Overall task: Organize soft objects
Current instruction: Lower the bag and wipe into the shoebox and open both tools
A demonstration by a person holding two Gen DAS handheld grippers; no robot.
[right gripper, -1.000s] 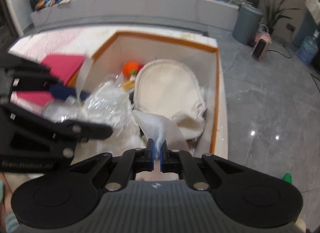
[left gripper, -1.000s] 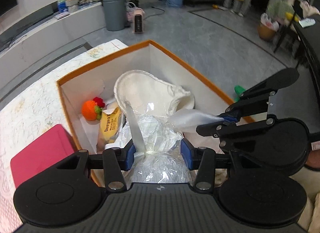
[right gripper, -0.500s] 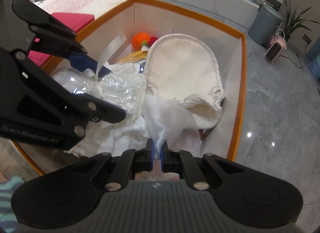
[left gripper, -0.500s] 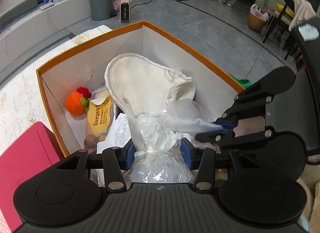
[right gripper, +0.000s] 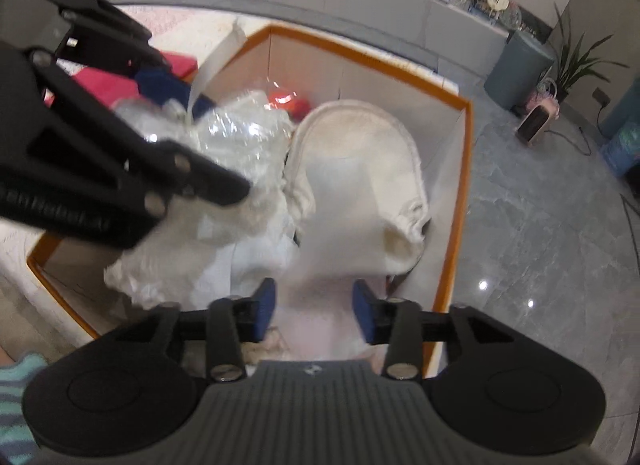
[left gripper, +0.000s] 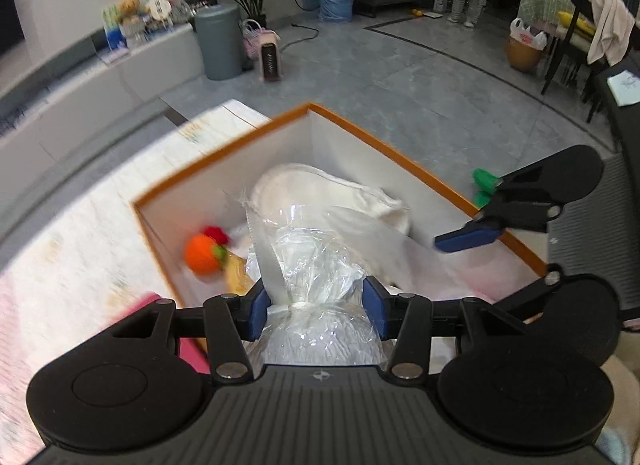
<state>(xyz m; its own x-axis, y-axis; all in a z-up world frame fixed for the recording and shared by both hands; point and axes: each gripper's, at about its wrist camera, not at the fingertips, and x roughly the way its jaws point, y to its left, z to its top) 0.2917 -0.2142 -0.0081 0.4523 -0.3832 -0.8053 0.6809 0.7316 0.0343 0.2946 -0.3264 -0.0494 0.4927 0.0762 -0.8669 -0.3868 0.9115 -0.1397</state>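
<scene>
Plastic wrapping crinkled between the blue pads of the left gripper [left gripper: 316,307], whose jaws stood wide apart on either side of the clear plastic bag [left gripper: 316,265]; whether the pads actually pressed the bag could not be told. The bag sat low and close to those tongs, over the near end of the orange-rimmed box [left gripper: 224,157]. Beyond it, farther from the tongs, lay a cream slipper [left gripper: 320,193], and off to the left an orange knitted toy [left gripper: 202,253]. The right gripper [right gripper: 316,311] was spread open as well, clamped on nothing, with white cloth [right gripper: 316,285] lying in the gap just ahead and the slipper [right gripper: 360,153] beyond.
</scene>
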